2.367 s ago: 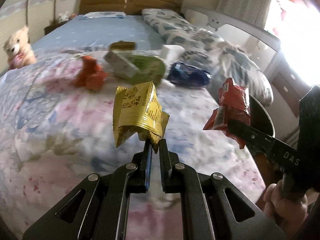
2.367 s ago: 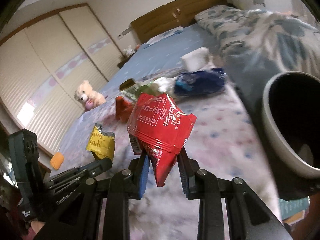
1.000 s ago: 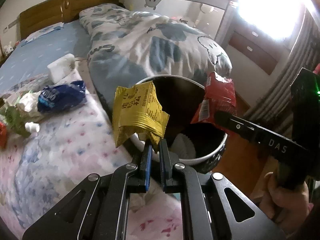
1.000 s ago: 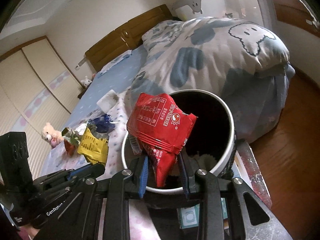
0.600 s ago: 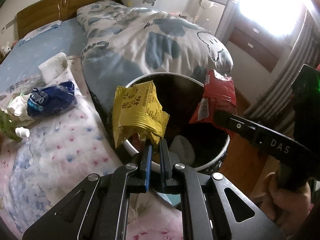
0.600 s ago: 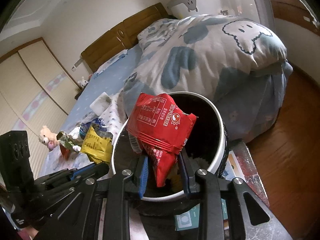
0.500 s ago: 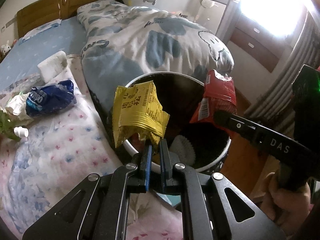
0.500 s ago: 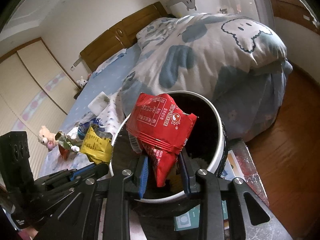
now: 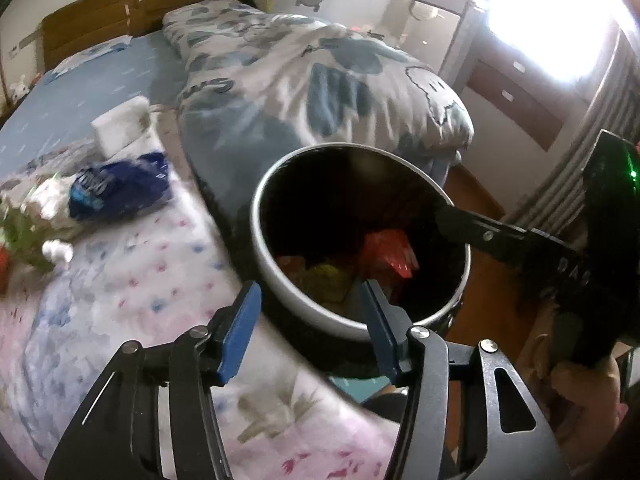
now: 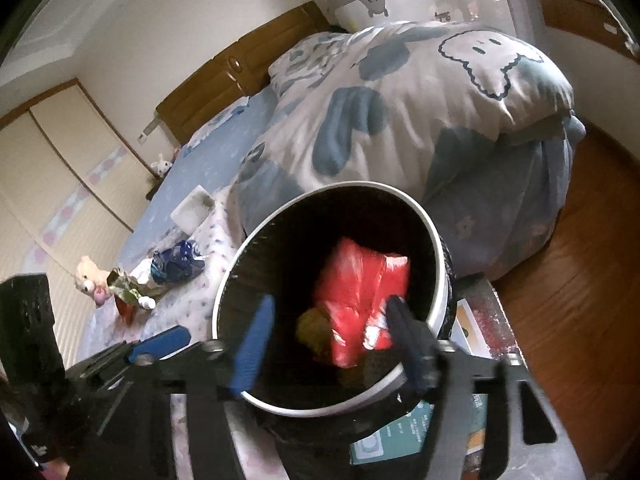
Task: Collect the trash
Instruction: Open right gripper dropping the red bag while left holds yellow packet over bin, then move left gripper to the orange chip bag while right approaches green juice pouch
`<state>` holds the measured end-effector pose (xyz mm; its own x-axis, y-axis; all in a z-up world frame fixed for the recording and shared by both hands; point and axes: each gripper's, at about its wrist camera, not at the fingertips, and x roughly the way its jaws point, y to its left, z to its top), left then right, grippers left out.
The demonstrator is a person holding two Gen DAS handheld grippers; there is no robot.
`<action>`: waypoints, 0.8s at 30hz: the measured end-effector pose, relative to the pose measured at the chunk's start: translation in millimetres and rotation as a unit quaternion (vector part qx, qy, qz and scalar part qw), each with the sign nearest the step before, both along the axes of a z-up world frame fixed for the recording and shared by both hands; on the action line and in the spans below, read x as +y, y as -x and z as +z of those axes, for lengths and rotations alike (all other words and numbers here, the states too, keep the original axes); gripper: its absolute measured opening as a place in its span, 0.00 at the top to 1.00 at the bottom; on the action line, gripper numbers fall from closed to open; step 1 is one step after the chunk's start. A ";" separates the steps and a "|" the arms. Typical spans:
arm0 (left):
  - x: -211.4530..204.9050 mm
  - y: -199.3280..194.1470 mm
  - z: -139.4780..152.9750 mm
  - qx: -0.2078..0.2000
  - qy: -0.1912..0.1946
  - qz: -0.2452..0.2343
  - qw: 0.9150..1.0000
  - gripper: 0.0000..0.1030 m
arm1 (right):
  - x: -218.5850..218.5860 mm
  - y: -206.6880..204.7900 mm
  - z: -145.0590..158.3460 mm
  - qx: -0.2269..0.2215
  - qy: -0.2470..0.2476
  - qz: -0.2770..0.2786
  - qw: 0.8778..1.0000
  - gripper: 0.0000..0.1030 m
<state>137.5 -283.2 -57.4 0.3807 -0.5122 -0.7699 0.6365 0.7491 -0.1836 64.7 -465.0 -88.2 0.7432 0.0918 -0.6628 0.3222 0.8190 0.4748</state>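
A round bin with a pale rim and dark inside stands against the bed's edge. My left gripper hovers over its near rim with its jaws opening and nothing between them. A yellow packet and a red packet lie loose inside the bin. My right gripper is over the bin too, jaws opening. The red packet is blurred below them, free of the pads, beside the yellow packet. One right finger reaches over the far rim.
On the flowered bedspread left of the bin lie a blue wrapper, a white pack and green and white scraps. A bunched blue-patterned quilt rises behind the bin. A teddy bear sits further left. Wooden floor lies to the right.
Both grippers have gone from shut to open. The yellow packet has left the left gripper and the red packet the right one; both have dropped into the bin.
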 end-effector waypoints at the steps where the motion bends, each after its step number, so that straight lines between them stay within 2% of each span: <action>1: 5.0 0.0 -0.4 0.001 0.001 0.006 1.000 0.44 | 0.2 1.4 1.1 -0.003 -0.002 -0.002 1.000 0.33; 4: 23.8 -0.6 -3.3 0.007 0.003 0.027 1.000 0.41 | 3.7 4.1 3.8 -0.009 -0.006 -0.003 1.000 0.31; 9: 60.5 -2.9 -11.6 0.022 0.006 0.069 0.997 0.37 | 19.2 7.0 9.7 -0.024 -0.001 0.003 1.000 0.21; 15: 107.1 -6.6 -20.6 0.037 0.011 0.119 0.992 0.37 | 46.1 2.5 11.9 -0.029 0.000 0.026 0.999 0.20; 24: 154.1 -14.8 -22.2 0.040 0.018 0.172 0.984 0.36 | 88.0 -16.2 13.7 -0.031 0.008 0.073 0.997 0.20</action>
<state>152.3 -129.1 -79.7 0.4753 -0.3910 -0.7881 0.3292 0.9098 -0.2528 80.9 -377.0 -74.5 0.7622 0.1922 -0.6182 0.1687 0.8630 0.4762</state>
